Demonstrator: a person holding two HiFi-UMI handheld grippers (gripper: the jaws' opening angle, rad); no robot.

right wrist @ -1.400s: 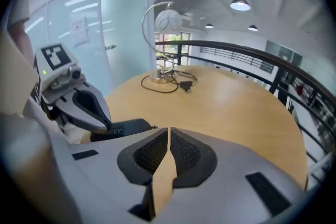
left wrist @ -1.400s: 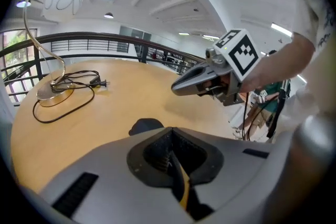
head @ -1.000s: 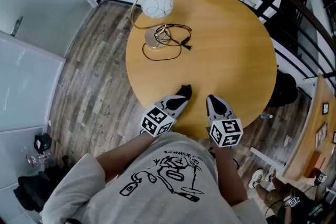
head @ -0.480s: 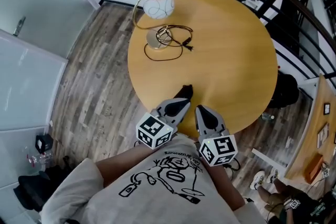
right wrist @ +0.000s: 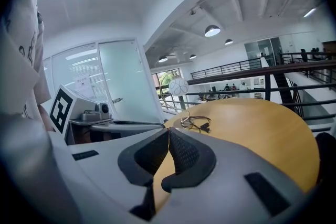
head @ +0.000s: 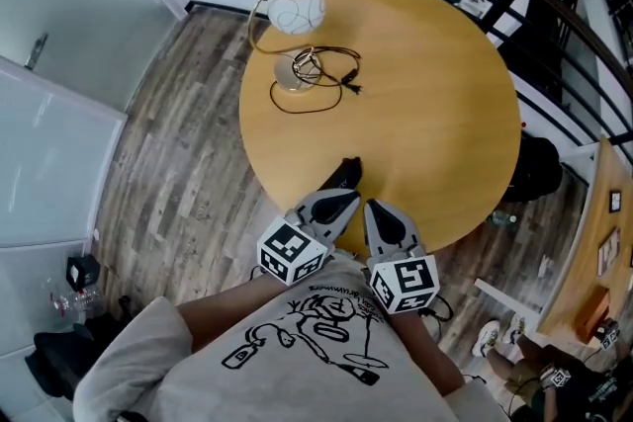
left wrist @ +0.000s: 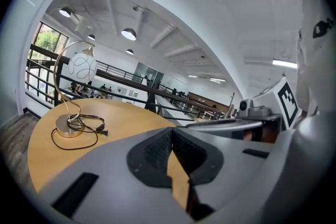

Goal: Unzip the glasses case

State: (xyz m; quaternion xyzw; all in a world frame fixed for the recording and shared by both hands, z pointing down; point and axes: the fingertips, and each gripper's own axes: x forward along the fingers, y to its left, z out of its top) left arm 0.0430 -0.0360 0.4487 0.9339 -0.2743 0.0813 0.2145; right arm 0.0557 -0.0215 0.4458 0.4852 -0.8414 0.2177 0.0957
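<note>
Since a second ago the left gripper (head: 339,197) has drawn back toward the person, and the right gripper (head: 375,210) has slid in beside it. At the table's (head: 435,94) far left stand a lamp (head: 294,10) and its cord (head: 316,79), seen in all views. Only the head view shows the glasses case (head: 345,172), a dark shape by the near edge; its near end is hidden behind the left gripper's tip and its zip is too small to read. Left jaws are clenched on nothing; right jaws are clenched too, empty.

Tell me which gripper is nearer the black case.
The left gripper: in the head view its tip lies right beside the black case; the right gripper sits farther to the side.
</note>
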